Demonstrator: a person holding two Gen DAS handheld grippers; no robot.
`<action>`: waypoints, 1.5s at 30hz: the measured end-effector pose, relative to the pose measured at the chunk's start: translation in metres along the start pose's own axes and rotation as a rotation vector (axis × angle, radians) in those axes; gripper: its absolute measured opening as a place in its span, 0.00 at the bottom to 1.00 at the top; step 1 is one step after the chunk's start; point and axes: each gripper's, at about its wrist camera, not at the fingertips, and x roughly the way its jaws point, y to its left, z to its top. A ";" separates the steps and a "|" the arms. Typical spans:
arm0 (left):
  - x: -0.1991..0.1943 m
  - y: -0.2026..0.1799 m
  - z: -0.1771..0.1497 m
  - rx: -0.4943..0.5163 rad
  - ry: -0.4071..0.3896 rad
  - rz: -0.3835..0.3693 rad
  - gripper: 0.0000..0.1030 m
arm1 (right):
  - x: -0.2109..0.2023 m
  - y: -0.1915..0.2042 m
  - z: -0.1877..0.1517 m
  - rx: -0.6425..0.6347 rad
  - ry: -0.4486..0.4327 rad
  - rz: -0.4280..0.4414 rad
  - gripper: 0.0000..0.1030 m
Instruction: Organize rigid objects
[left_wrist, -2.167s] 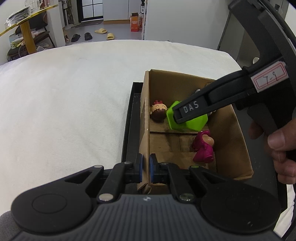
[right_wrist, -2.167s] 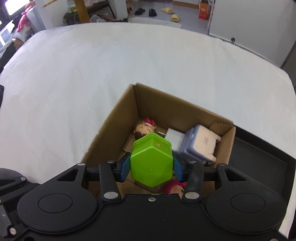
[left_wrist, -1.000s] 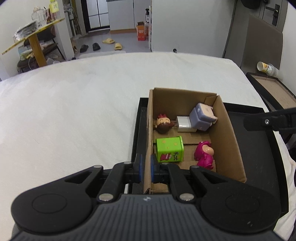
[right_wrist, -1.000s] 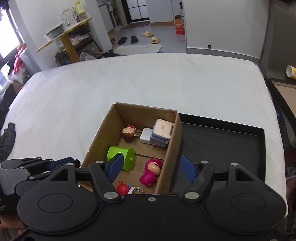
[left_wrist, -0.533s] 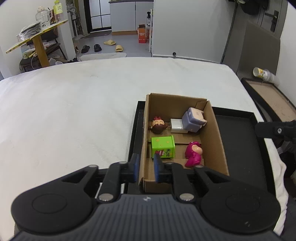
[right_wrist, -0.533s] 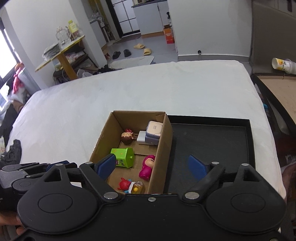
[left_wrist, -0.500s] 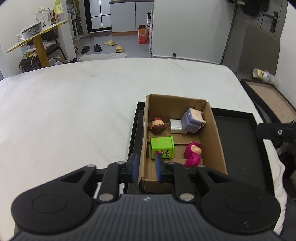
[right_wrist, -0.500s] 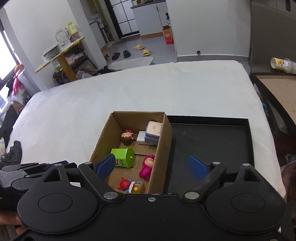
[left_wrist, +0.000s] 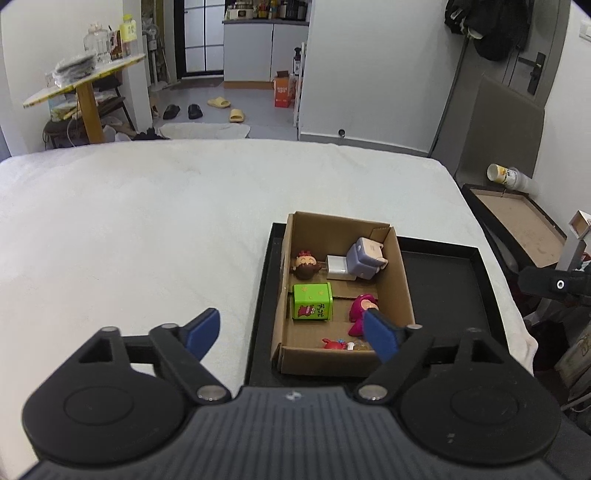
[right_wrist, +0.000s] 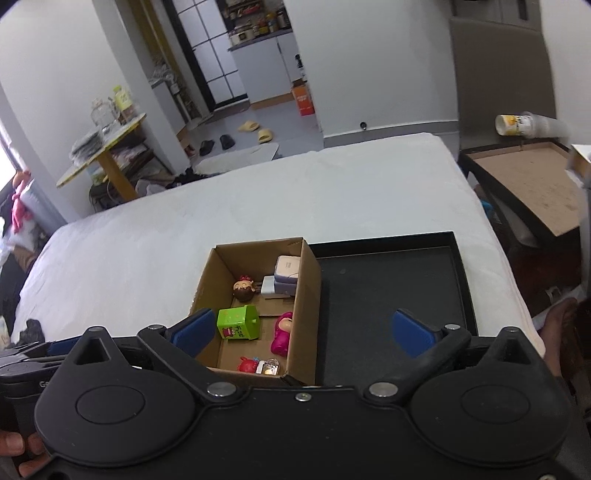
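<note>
A cardboard box (left_wrist: 402, 273) (right_wrist: 308, 280) stands at the left end of a black tray (left_wrist: 454, 291) (right_wrist: 391, 280) on the white bed. Inside lie a green hexagonal tin (left_wrist: 311, 301) (right_wrist: 238, 322), a pink figure (left_wrist: 360, 308) (right_wrist: 281, 332), a brown-haired doll head (left_wrist: 306, 263) (right_wrist: 243, 288), a white charger (left_wrist: 337, 267) (right_wrist: 271, 287), a lilac block figure (left_wrist: 365, 257) (right_wrist: 288, 269) and small red toys (left_wrist: 332, 344) (right_wrist: 248, 364). My left gripper (left_wrist: 291, 334) hangs above the box's near end, its jaws opening, nothing between them. My right gripper (right_wrist: 303, 330) is also opening, empty, above the box's right wall.
The white bed (left_wrist: 147, 229) spreads wide to the left and beyond the tray. A low brown board table (right_wrist: 524, 184) with a paper cup (right_wrist: 515, 124) stands to the right. The right gripper's arm (left_wrist: 554, 284) shows at the right edge of the left wrist view.
Both grippers rose and drew back from the box. The left jaws let go of the box's near wall and spread wide. The right jaws widened further.
</note>
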 end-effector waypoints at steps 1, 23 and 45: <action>-0.004 -0.001 0.000 0.009 -0.006 0.008 0.85 | -0.003 0.000 -0.002 0.007 -0.005 0.001 1.00; -0.083 0.008 -0.007 0.054 -0.089 -0.043 0.94 | -0.085 0.010 -0.017 0.065 -0.143 -0.063 1.00; -0.144 0.019 -0.027 0.052 -0.193 -0.109 0.95 | -0.140 0.031 -0.051 0.019 -0.198 -0.095 1.00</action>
